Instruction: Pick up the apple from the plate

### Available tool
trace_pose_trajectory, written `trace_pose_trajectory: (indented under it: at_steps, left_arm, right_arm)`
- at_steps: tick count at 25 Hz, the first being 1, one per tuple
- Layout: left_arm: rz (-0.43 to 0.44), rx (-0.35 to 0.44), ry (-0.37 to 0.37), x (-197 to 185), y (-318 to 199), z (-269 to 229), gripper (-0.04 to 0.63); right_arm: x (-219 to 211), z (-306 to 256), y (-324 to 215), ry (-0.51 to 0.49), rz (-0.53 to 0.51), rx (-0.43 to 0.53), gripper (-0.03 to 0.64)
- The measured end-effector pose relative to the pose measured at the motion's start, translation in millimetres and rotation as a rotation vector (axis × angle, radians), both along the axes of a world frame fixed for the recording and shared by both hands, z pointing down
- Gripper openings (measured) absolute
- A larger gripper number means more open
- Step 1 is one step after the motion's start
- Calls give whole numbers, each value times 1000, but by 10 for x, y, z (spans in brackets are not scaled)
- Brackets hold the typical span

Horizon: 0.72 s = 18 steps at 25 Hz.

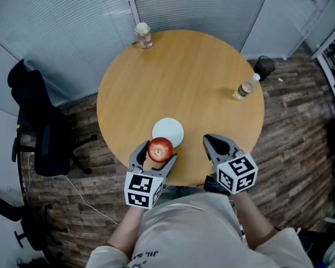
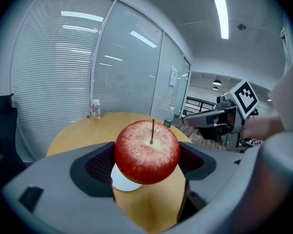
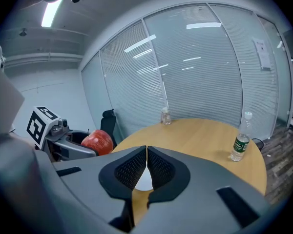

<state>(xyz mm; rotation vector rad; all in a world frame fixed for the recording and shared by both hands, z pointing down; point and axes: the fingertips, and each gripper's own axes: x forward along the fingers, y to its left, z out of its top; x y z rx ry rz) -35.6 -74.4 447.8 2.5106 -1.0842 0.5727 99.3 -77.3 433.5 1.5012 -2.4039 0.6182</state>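
Apple (image 2: 147, 151) clamped between left gripper (image 2: 146, 162) jaws above plate (image 1: 168, 132).

Round wooden table (image 1: 201, 77), blinded glass walls (image 1: 61, 21)

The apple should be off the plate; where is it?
In the head view the apple is clamped in the left gripper at the near edge of the table, just on the near side of the white plate.

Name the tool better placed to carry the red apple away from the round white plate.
Left. The left tool is shut on the red apple; the right tool is shut and empty, beside the round white plate.
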Motion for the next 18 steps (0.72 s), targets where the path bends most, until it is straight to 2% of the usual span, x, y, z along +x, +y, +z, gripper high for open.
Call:
trace_pose_trajectory:
  at_steps: [18]
  left_arm:
    - [10,-16,27,54,-28,9,397]
  right_arm:
    - [-62,-12,-19,-15,-11,-1,31]
